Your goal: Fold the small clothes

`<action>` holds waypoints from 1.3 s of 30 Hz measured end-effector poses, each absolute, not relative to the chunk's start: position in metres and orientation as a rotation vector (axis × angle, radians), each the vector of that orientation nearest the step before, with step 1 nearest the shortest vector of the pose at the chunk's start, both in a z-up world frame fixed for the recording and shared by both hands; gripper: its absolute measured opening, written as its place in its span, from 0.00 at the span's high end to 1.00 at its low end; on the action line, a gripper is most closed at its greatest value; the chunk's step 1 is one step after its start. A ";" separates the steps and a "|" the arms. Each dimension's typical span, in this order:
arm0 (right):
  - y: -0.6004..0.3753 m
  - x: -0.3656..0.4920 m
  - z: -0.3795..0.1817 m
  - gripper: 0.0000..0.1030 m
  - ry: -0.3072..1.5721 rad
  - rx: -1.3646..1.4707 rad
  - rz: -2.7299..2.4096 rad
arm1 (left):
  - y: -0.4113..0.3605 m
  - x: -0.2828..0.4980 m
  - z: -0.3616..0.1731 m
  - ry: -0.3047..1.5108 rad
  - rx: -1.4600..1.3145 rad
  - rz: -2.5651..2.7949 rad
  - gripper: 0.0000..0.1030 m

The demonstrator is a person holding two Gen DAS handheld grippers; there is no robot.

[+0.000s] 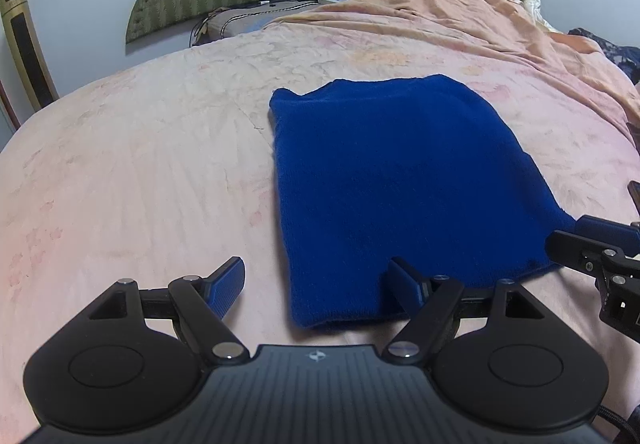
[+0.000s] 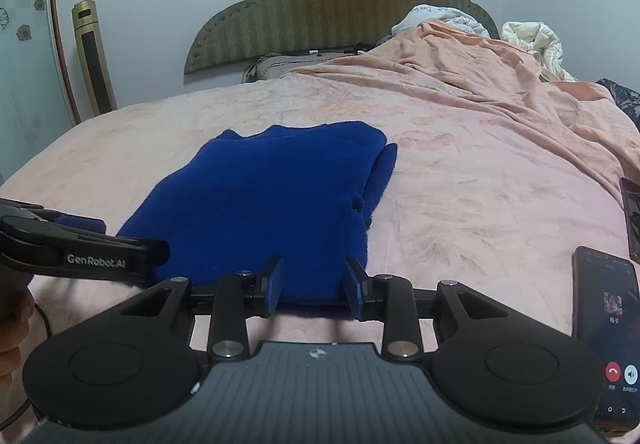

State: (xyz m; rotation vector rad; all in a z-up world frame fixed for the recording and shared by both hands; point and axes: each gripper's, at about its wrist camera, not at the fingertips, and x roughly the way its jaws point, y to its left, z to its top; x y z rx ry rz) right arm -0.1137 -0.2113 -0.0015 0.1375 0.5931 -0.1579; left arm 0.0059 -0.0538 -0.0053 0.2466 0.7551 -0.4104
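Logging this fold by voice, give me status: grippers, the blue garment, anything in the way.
Left gripper open, right gripper open, both at the near hem. Blue garment folded flat on the bed, ungripped. Phone lying right of the garment, screen lit.

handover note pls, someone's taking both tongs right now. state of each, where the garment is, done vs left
Left tongs: open, holding nothing, at the near left corner of the blue knit garment, one finger over the cloth, the other over the pink bedspread.
Right tongs: open, holding nothing, both fingers over the garment's near edge.
Garment: lies flat on the bedspread as a rough rectangle, already folded at least once; layered edges show along its right side.
Phone: on the bed beside the right tongs, call screen lit; keep clear.
Left to do: probably grip the near edge and fold it away toward the headboard, then smooth.
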 end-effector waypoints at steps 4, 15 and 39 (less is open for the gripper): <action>-0.215 -0.111 0.001 0.45 0.584 0.150 -0.152 | -0.053 0.018 0.000 0.737 0.259 -0.425 0.23; -0.326 -0.030 -0.015 0.29 0.628 0.594 -0.092 | -0.033 0.161 -0.011 0.937 -0.164 -0.657 0.20; -0.339 0.068 -0.037 0.79 0.544 0.717 0.128 | -0.082 0.203 0.000 0.697 -0.084 -0.741 0.76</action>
